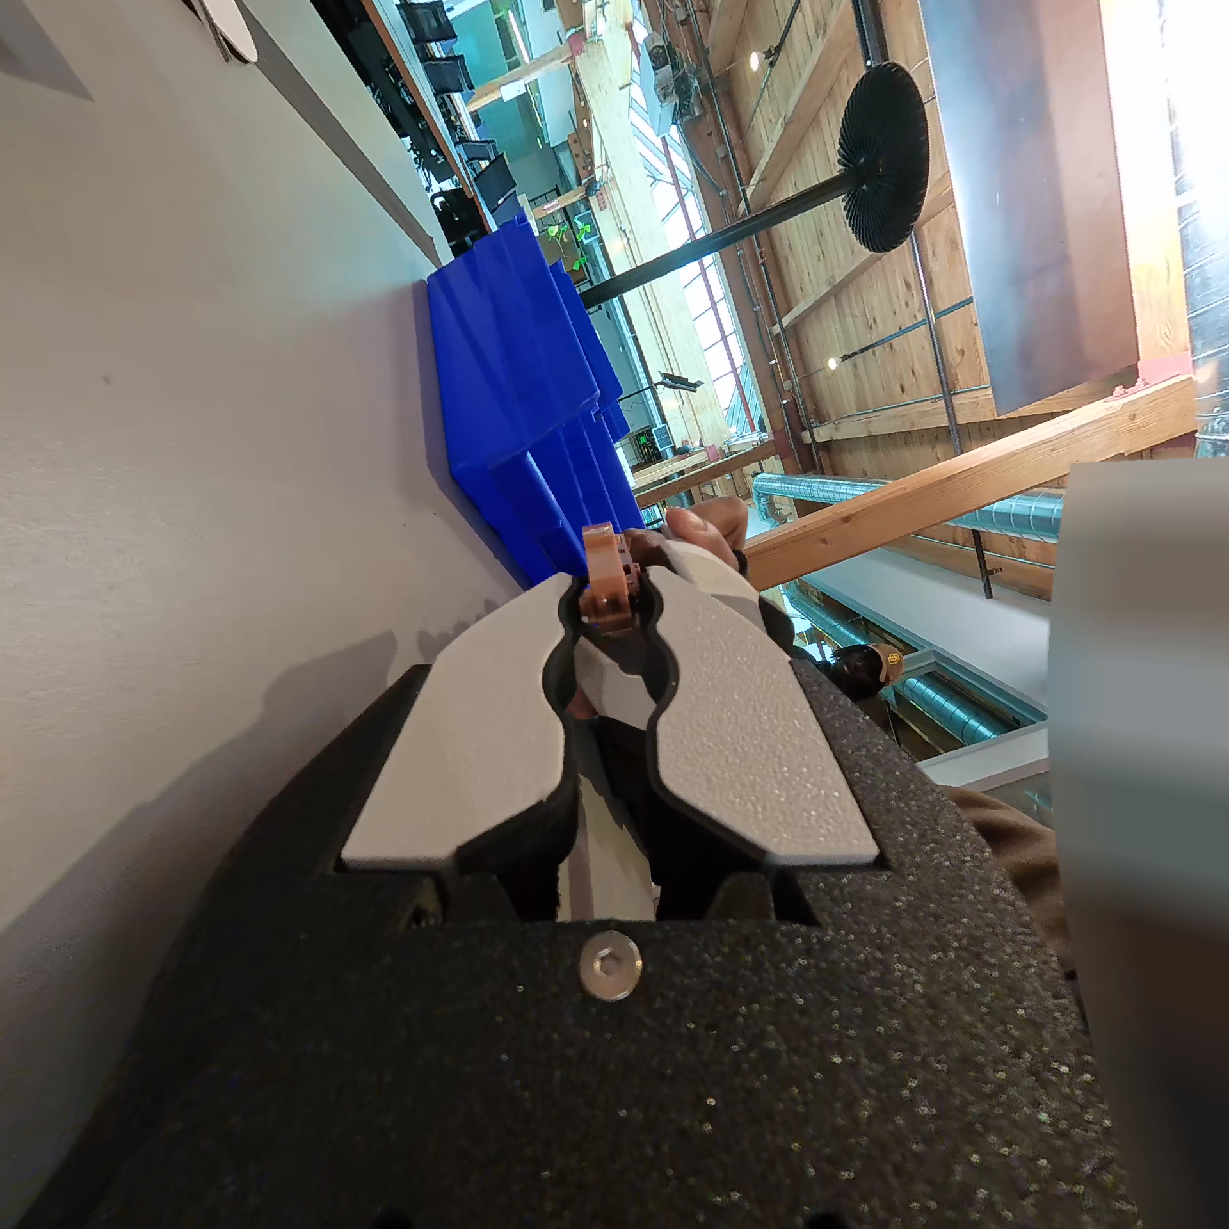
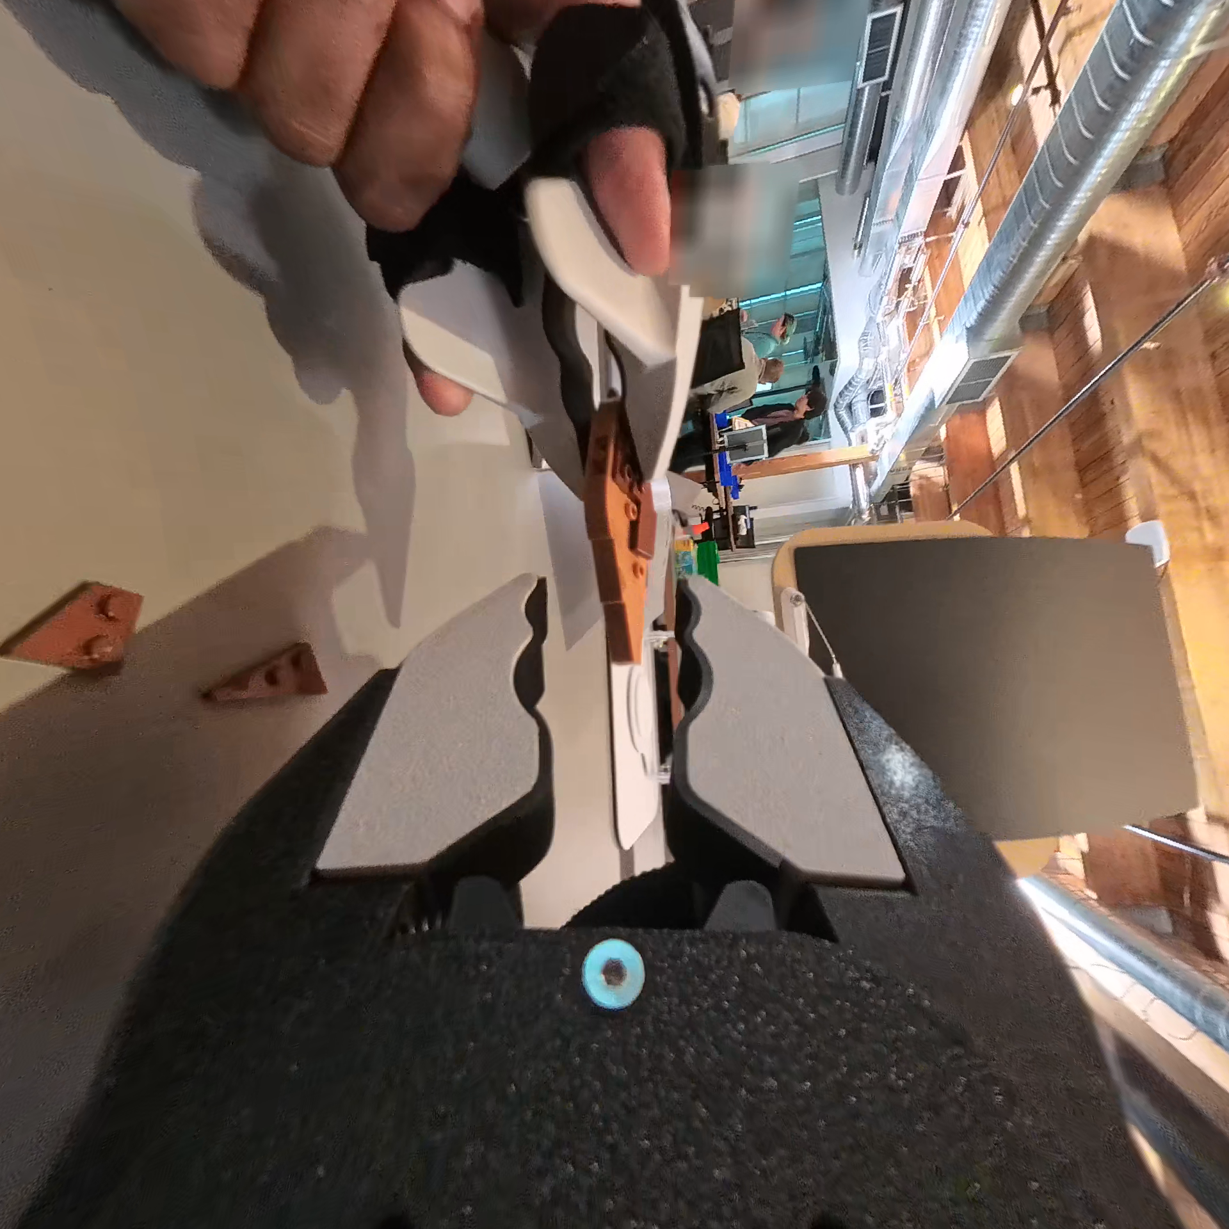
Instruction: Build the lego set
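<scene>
In the left wrist view my left gripper (image 1: 608, 598) is shut on a small brown lego assembly (image 1: 605, 572) and holds it above the white table (image 1: 166, 465). In the right wrist view the same assembly (image 2: 622, 558) hangs as a long brown plate from the left gripper (image 2: 615, 432), which a hand (image 2: 372, 100) holds. My right gripper (image 2: 612, 618) is open. The plate's near end reaches between its fingertips, and I see no contact. Two loose brown wedge plates (image 2: 80, 625) (image 2: 273, 678) lie on the table to the left.
Blue bins (image 1: 519, 399) stand on the table beyond the left gripper. A dark panel with a light frame (image 2: 964, 665) stands close on the right of the right gripper. People (image 2: 765, 399) stand far off in the background.
</scene>
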Demonstrator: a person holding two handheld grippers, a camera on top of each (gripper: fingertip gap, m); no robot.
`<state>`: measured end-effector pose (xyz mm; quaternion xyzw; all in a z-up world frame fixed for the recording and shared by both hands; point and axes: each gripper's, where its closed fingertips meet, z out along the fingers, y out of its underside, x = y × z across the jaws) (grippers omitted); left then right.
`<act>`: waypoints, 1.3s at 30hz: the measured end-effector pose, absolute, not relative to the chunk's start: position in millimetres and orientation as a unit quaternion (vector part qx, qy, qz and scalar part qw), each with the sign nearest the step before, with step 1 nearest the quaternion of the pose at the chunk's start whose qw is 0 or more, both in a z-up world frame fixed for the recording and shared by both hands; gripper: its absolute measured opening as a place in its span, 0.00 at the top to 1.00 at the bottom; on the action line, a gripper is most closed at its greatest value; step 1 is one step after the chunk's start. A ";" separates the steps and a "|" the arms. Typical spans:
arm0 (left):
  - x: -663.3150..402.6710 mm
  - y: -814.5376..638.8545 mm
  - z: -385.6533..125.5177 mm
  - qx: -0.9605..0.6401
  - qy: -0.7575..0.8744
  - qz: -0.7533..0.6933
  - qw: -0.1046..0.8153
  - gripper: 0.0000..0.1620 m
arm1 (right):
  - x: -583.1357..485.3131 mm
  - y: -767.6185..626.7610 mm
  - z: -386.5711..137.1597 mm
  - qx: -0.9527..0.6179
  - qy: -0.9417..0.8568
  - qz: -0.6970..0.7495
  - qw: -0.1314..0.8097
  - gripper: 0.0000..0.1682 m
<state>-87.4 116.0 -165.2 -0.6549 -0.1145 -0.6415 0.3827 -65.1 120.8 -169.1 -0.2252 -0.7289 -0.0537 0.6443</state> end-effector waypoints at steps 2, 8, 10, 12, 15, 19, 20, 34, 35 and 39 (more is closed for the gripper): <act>-86.2 115.5 -165.1 -0.656 -0.112 -0.641 0.383 0.90 | -68.4 118.1 -170.3 -0.213 -0.731 -0.064 0.646 0.78; -83.9 114.7 -165.2 -0.659 -0.107 -0.639 0.382 0.90 | -76.9 116.8 -172.4 -0.191 -0.731 -0.093 0.648 0.77; -82.6 114.2 -165.4 -0.660 -0.104 -0.639 0.381 0.90 | -79.3 116.5 -171.3 -0.186 -0.729 -0.099 0.651 0.76; -80.8 113.5 -165.4 -0.661 -0.101 -0.639 0.380 0.90 | -81.6 116.6 -170.9 -0.183 -0.728 -0.105 0.652 0.77; -78.9 112.7 -165.0 -0.663 -0.095 -0.639 0.379 0.90 | -82.9 121.1 -172.3 -0.187 -0.727 -0.120 0.650 0.77; -77.2 111.8 -164.3 -0.662 -0.090 -0.641 0.378 0.90 | -82.6 123.5 -171.3 -0.186 -0.723 -0.128 0.653 0.80; -76.4 111.5 -164.0 -0.661 -0.089 -0.642 0.378 0.90 | -82.6 123.7 -170.7 -0.184 -0.721 -0.130 0.655 0.82; -74.3 110.6 -163.4 -0.660 -0.084 -0.645 0.376 0.90 | -82.4 126.1 -170.6 -0.188 -0.719 -0.140 0.654 0.82; -74.1 110.5 -163.4 -0.660 -0.083 -0.645 0.375 0.90 | -82.3 126.4 -170.6 -0.189 -0.719 -0.140 0.654 0.82; -74.5 110.7 -163.6 -0.660 -0.085 -0.645 0.376 0.90 | -81.8 127.4 -168.8 -0.190 -0.716 -0.142 0.657 0.81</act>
